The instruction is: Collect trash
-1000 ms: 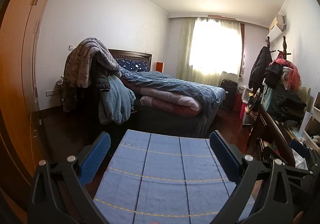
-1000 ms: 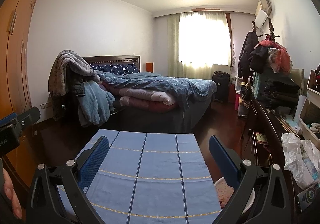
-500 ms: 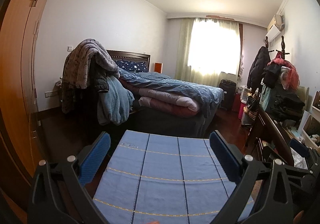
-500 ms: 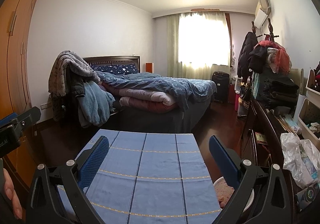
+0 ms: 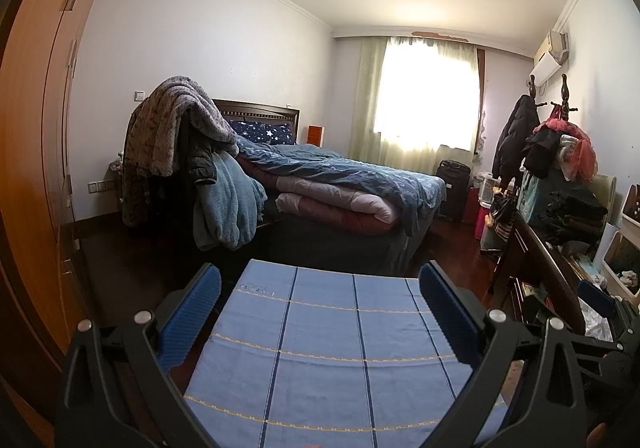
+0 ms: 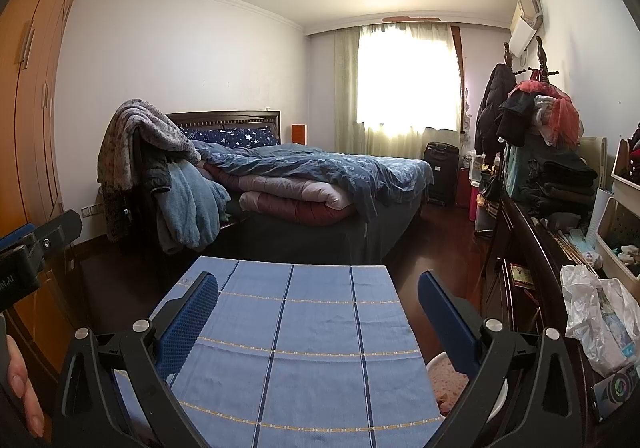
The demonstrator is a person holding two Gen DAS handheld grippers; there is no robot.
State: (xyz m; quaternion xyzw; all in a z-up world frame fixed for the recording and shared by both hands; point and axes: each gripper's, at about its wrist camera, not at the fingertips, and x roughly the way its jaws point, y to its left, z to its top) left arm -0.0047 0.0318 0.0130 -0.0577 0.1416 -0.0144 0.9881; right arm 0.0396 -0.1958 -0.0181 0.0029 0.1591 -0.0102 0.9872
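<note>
My left gripper [image 5: 320, 292] is open above a blue checked cloth [image 5: 332, 348] on a small table, with nothing between its blue pads [image 5: 192, 312]. My right gripper [image 6: 318, 300] is open too, over the same blue cloth [image 6: 296, 344], and holds nothing. A crumpled white plastic bag [image 6: 600, 324] lies on the dark dresser at the right; in the left wrist view the plastic bag [image 5: 598, 322] shows only as a small patch. A white bin with a pink patterned liner [image 6: 452, 376] sits low beside the table's right edge, partly hidden by my right finger. No loose trash shows on the cloth.
A bed [image 6: 312, 176] with piled quilts stands beyond the table. Clothes hang over a chair [image 6: 160, 168] at left. A wooden wardrobe [image 5: 32, 128] fills the left wall. A dark dresser [image 6: 532, 248] with stacked clothes and boxes lines the right. The left gripper's body [image 6: 32, 248] and a hand [image 6: 20, 392] show at far left.
Both views have shifted only slightly; both grippers stay open over the cloth and nothing was picked up.
</note>
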